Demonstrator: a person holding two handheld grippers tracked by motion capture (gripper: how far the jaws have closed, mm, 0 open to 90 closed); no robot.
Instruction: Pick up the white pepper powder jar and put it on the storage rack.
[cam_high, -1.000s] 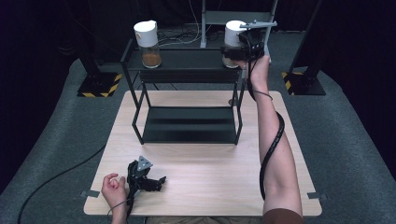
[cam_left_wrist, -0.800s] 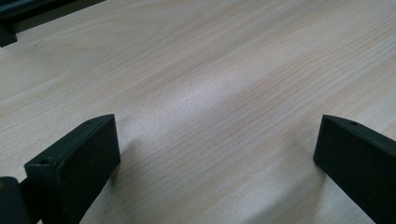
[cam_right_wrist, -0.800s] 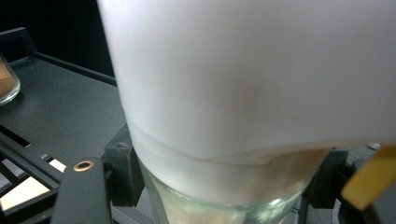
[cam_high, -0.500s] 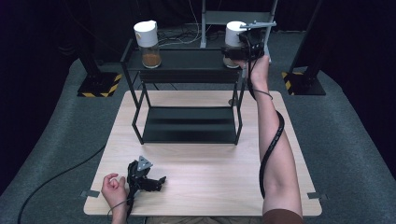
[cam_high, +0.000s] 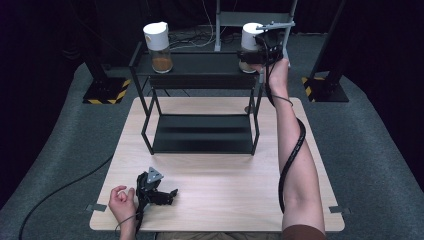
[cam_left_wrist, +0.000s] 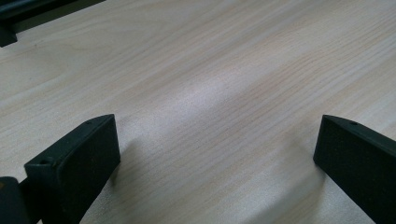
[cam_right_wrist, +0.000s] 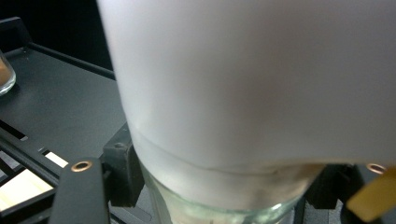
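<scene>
A glass jar with a tall white lid (cam_high: 248, 34) stands at the right end of the black rack's top shelf (cam_high: 200, 64). My right gripper (cam_high: 251, 54) reaches it at arm's length and is shut on its glass body (cam_right_wrist: 243, 93). Its jaws have just been opening a little, with the jar between them and the pads still against the glass. A second white-lidded jar (cam_high: 158, 45) with brown contents stands at the shelf's left end. My left gripper (cam_high: 169, 193) rests open on the wooden table (cam_high: 225, 200) near its front left, with bare wood between its jaws (cam_left_wrist: 215, 158).
The rack's lower shelf (cam_high: 200, 132) holds nothing. A cable winds along the right forearm (cam_high: 292, 150). Black stands with yellow-striped feet (cam_high: 107, 92) and a grey frame (cam_high: 250, 20) are on the floor behind the table. The other jar's edge (cam_right_wrist: 5, 74) shows in the right gripper view.
</scene>
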